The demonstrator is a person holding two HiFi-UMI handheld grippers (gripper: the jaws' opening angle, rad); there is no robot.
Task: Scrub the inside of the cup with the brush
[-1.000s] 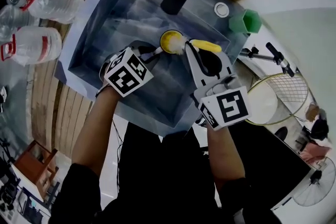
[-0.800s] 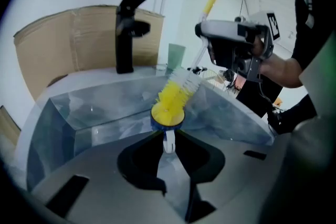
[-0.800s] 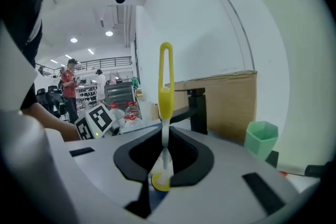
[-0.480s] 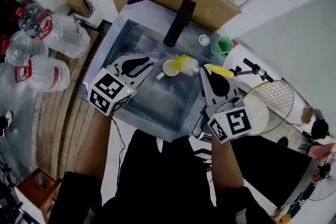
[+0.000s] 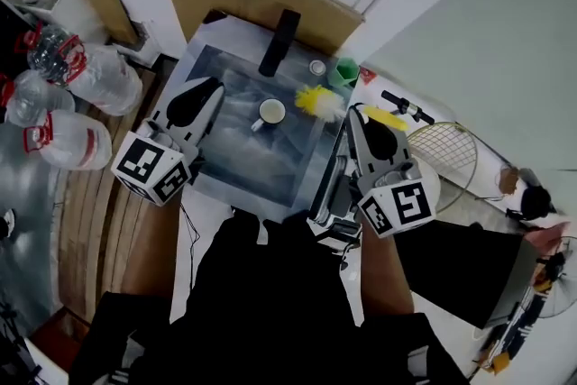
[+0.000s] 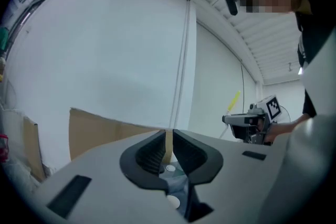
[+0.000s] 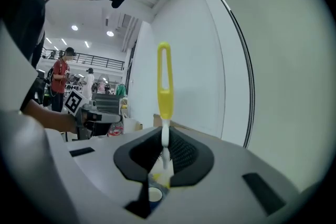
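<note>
Your steel sink (image 5: 230, 165) is the big thing here, with water jugs (image 5: 106, 77) off its left side. Your left gripper (image 6: 169, 138) is up over the sink's left rim. Its jaws have just been closing down to a thin slit, with nothing in them. Your right gripper (image 7: 165, 138), by the sink's right rim, is clamped on the yellow brush (image 7: 164, 86) at its white neck. The white cup (image 5: 270, 112) sits upright inside the sink, toward the back, with neither gripper touching it.
</note>
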